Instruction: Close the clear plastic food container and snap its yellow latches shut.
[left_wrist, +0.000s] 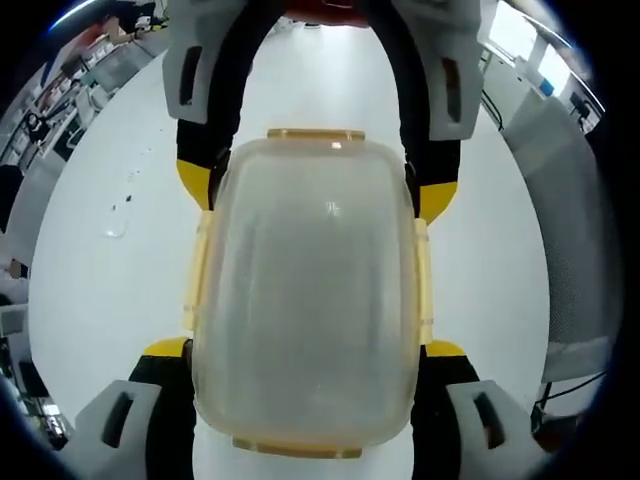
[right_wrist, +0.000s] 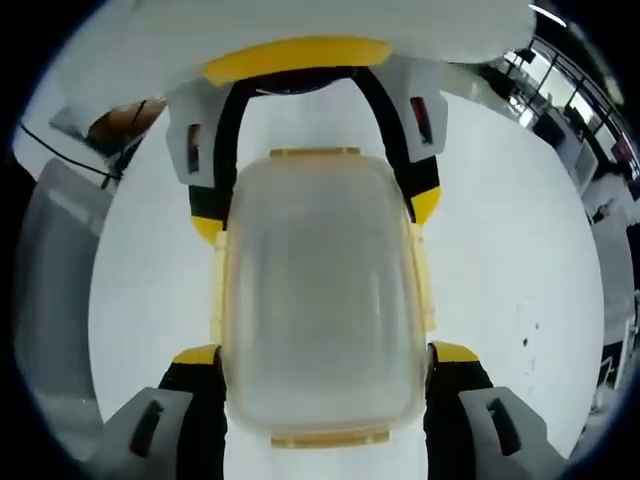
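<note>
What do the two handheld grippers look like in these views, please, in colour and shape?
The left gripper and the right gripper look alike: light grey moulded shells with slotted openings, black inner jaw arms curving into an arch, and yellow tips. A yellow curved band tops the gripper seen from the right gripper view.

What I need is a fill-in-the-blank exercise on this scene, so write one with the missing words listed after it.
1. The clear food container has latches coloured ____.
2. The container rests on a table whose top is ____.
3. In the left gripper view, the right gripper comes in from the ____ of the picture.
4. The fingers of the left gripper stand one on each ____ of the container.

Missing words: yellow; white; top; side
</note>
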